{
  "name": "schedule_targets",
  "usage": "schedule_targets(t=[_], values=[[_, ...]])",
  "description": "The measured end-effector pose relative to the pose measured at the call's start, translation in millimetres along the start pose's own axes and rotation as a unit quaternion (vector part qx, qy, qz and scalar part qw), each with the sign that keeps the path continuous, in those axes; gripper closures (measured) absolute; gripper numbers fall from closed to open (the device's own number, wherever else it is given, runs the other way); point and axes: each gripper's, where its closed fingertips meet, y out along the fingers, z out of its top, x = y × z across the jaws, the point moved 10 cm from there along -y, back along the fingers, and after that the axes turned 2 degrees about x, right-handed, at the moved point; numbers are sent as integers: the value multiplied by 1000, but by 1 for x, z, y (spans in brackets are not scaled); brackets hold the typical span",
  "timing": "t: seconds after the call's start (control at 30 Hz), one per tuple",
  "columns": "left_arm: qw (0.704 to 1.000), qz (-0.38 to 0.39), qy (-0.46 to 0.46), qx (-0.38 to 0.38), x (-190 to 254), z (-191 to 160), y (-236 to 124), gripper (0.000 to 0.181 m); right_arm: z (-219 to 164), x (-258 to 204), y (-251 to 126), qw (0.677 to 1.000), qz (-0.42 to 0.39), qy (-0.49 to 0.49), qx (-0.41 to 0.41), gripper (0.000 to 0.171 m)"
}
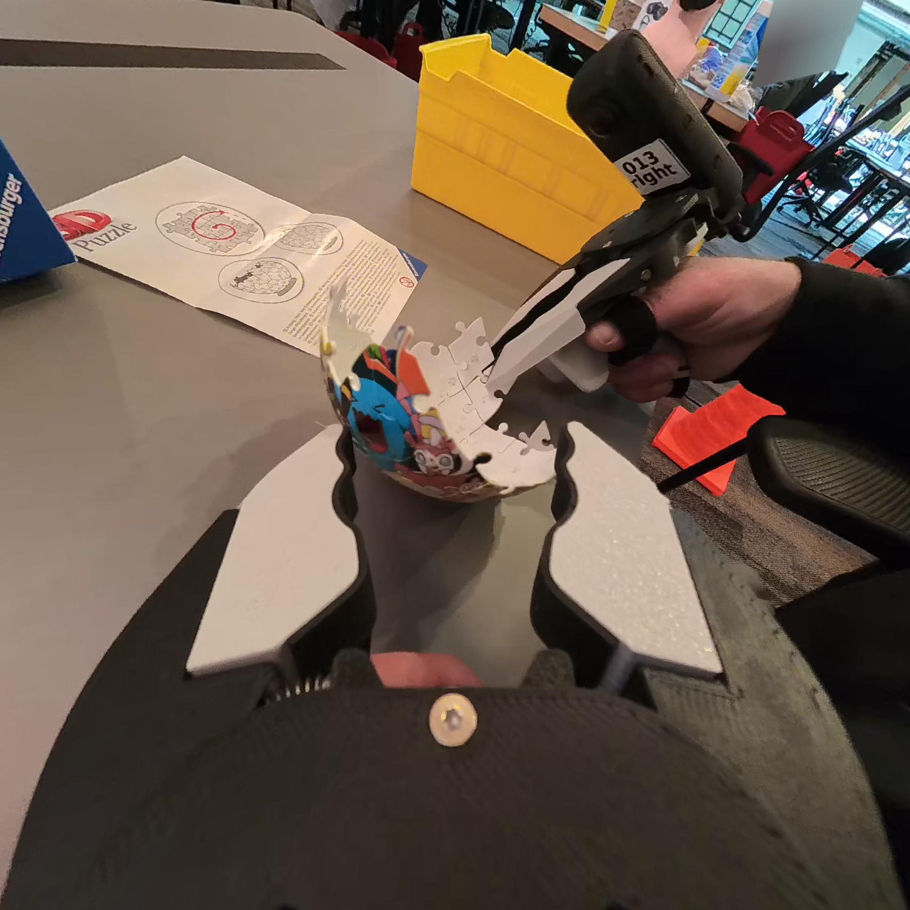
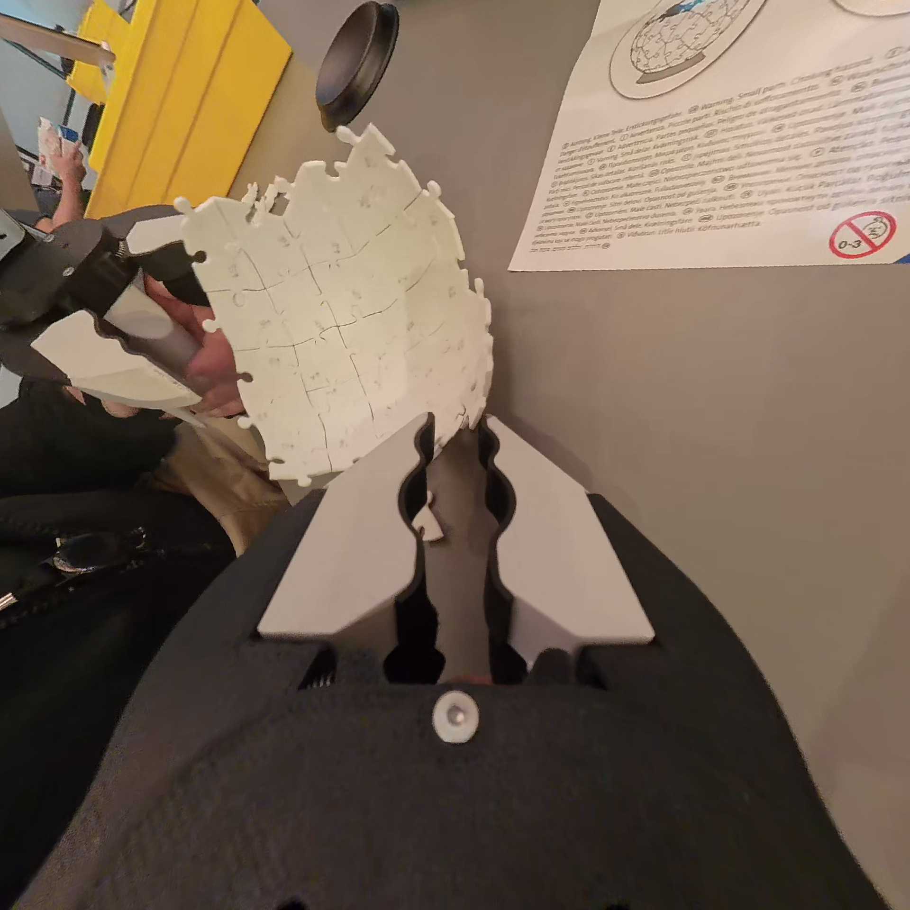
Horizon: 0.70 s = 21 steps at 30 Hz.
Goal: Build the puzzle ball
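Note:
The half-built puzzle ball (image 1: 433, 428) is an open shell, colourful outside and white inside, resting tilted on the grey table (image 1: 147, 443). My right gripper (image 1: 492, 372) comes in from the right and is shut on the shell's upper rim. In the right wrist view its fingertips pinch the rim of the white inner shell (image 2: 344, 305), and the right gripper (image 2: 457, 423) has a small white piece (image 2: 431, 522) showing in the gap behind the tips. My left gripper (image 1: 455, 443) is open and empty, its fingertips at either side of the shell's near bottom. It also shows in the right wrist view (image 2: 187, 335).
A printed instruction sheet (image 1: 236, 246) lies behind the ball. A yellow bin (image 1: 507, 162) stands at the back right, and a blue box (image 1: 24, 221) at the left edge. A black round stand (image 2: 357, 64) lies on the table beyond the shell. The table edge and a chair (image 1: 837, 492) are to the right.

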Motion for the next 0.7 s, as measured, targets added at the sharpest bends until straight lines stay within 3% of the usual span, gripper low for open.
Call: schedule_targets(t=[0.37,0.7], values=[[1000,-6,19,3,6,-3,2,105,5,4,3,1000,0,6,6,171],[1000,-9,28,-2,9,-7,3,105,9,7,6,1000,4,8,12,171]])
